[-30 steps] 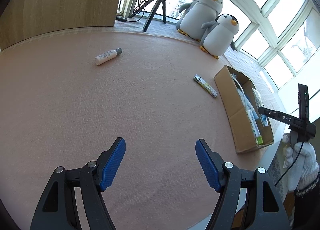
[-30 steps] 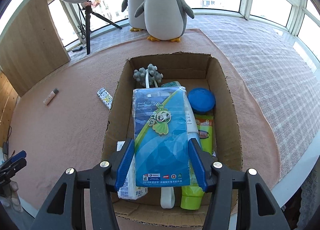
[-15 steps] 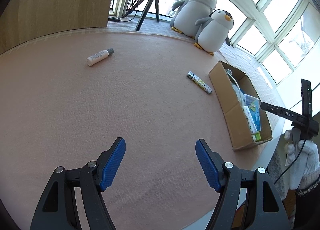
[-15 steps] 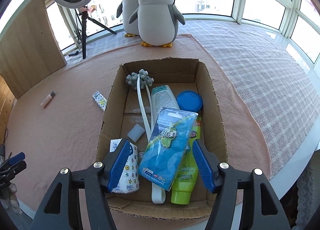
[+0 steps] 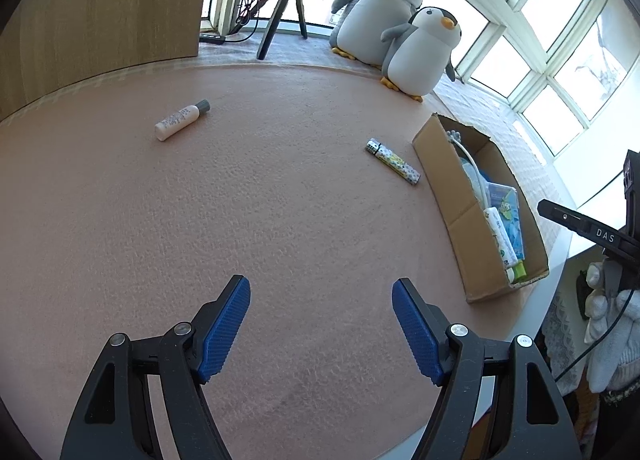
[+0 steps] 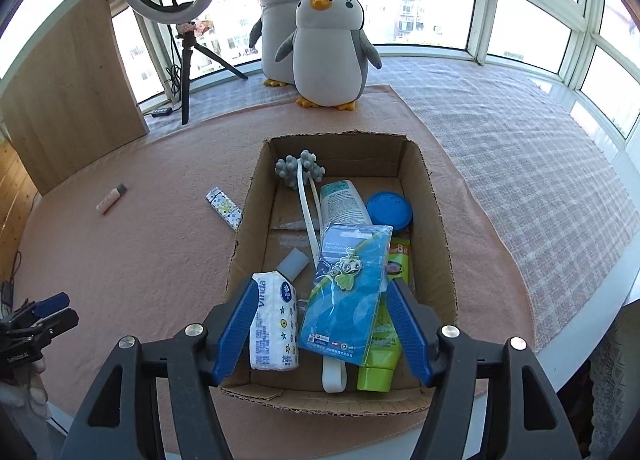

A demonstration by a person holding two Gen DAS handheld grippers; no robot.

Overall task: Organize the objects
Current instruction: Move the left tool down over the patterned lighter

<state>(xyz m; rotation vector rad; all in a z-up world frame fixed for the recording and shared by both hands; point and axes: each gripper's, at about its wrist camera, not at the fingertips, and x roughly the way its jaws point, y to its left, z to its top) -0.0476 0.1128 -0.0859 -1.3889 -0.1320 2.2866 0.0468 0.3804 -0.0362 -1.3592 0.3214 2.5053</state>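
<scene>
A cardboard box sits on the pink mat and holds several items. A blue tissue pack lies loose on top of them, beside a white tissue pack, a green tube, a blue lid and a white bottle. My right gripper hovers open above the box's near end, empty. My left gripper is open over bare mat. A patterned tube lies just left of the box. A small white bottle lies farther away.
Two plush penguins stand behind the box. A ring light on a tripod and a wooden panel stand at the back. The table edge runs close to the box's right side. A gloved hand holds the other gripper.
My right gripper opened and let go of the blue tissue pack, which dropped into the box; the gripper then drew back and up. The left gripper's view shifted slightly.
</scene>
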